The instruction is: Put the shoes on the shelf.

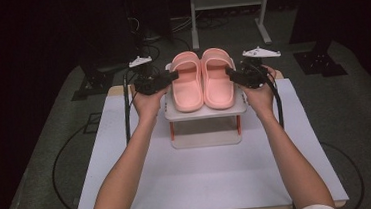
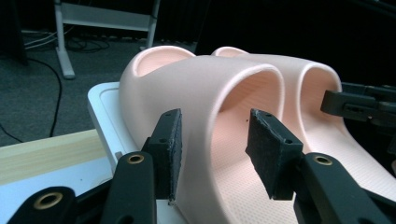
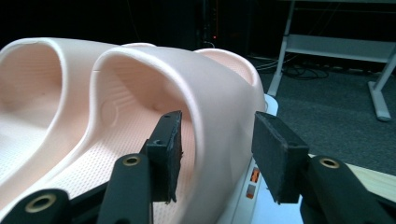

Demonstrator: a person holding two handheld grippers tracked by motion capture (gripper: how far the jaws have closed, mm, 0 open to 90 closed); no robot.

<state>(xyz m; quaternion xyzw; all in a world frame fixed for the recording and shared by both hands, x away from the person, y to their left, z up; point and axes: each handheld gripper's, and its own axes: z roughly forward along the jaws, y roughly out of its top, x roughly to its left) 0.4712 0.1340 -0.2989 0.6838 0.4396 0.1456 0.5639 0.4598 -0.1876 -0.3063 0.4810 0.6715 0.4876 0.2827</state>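
Pink slippers (image 1: 202,79) on rack (image 1: 204,112) — hand-held grippers astride outer straps

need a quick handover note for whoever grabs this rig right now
Left claw: open, jaws either side of the left sandal's outer strap wall, not yet closed.
Right claw: open, the same on the right sandal.
Both sandals sit side by side on the top of the small white rack.
Done: both claws lined up.
Left: close, then lift the sandals.
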